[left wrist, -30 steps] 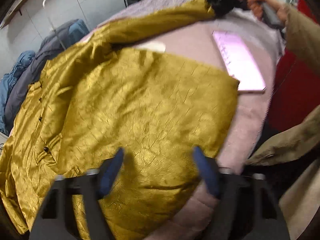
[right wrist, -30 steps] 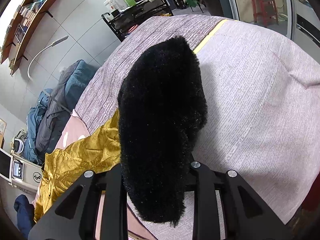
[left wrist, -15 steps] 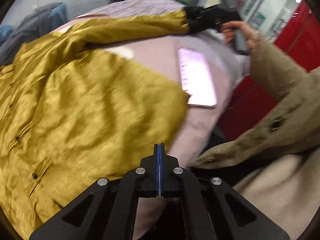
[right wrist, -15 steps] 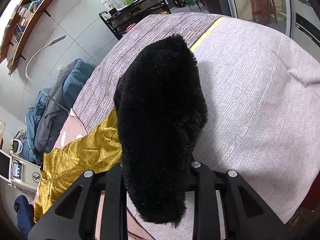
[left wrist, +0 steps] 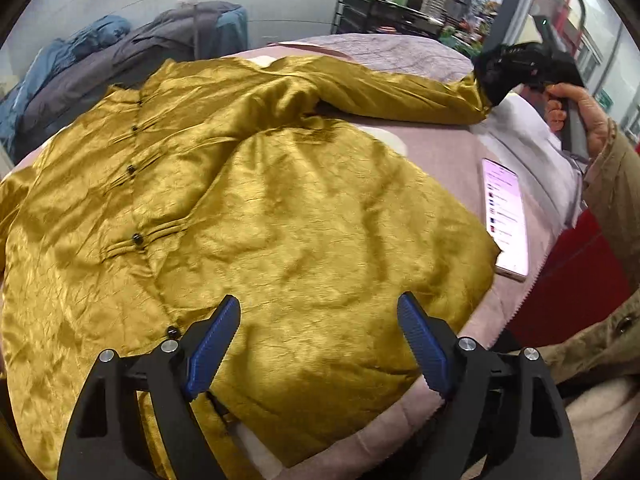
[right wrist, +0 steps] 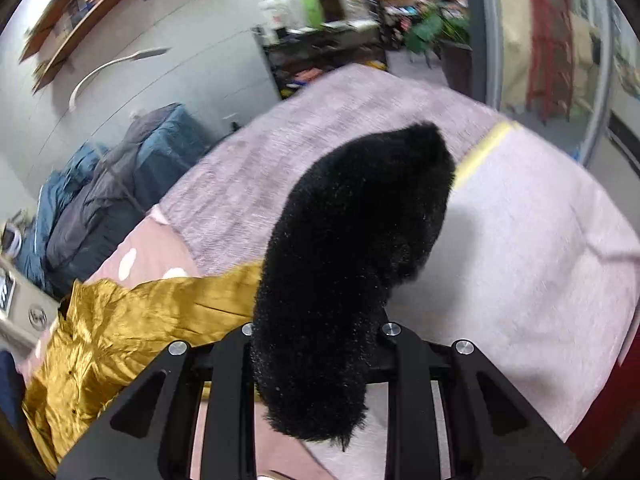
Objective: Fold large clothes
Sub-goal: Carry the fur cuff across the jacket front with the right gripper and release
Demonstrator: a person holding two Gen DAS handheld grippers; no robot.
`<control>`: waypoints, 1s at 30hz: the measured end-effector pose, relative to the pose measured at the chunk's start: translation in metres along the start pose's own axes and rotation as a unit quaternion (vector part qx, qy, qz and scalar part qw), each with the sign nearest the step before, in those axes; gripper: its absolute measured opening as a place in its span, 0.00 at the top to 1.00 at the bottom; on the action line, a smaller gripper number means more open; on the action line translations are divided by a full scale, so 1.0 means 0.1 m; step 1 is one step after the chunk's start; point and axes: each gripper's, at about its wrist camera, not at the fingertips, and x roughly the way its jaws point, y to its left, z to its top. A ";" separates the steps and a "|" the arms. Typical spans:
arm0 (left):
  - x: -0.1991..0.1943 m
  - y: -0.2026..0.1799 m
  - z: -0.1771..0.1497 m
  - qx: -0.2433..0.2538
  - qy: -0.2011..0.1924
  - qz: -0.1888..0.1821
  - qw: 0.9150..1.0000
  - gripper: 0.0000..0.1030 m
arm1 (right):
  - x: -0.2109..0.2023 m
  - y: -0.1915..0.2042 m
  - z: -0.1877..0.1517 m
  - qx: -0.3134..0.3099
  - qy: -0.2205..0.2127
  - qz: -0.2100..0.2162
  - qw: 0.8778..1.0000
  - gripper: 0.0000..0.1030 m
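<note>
A gold satin coat (left wrist: 280, 216) with black buttons lies spread on the pink bed cover (left wrist: 448, 160). Its sleeve (left wrist: 400, 92) stretches to the far right and ends in a black furry cuff (left wrist: 496, 76). My left gripper (left wrist: 320, 340) is open, its blue pads just above the coat's near hem. My right gripper (right wrist: 316, 336) is shut on the black furry cuff (right wrist: 352, 248), which hides its fingertips. It also shows in the left wrist view (left wrist: 532, 64), held by a hand. The gold coat shows at lower left of the right wrist view (right wrist: 120, 332).
A lit phone (left wrist: 505, 216) lies on the bed right of the coat. Blue and grey jackets (left wrist: 120, 68) are piled at the back left. A black trolley with bottles (left wrist: 384, 8) stands behind the bed. A red panel (left wrist: 572, 280) borders the bed's right edge.
My left gripper opened from shut and swung back over the coat's near hem. My right gripper, still holding the cuff, shifted; its view moved and blurred.
</note>
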 end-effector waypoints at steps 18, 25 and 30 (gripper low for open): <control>-0.40 1.09 -0.47 -0.174 -0.043 0.147 0.973 0.15 | -0.29 4.19 -0.64 -0.289 0.056 0.318 0.901 0.77; -0.50 1.33 -0.74 -0.217 -0.037 0.164 0.962 0.14 | -0.15 5.19 -1.79 -0.399 0.080 0.316 0.857 0.77; -0.51 1.41 -0.80 -0.229 -0.036 0.169 0.958 0.13 | -0.04 5.29 -2.16 -0.412 0.108 0.292 0.857 0.76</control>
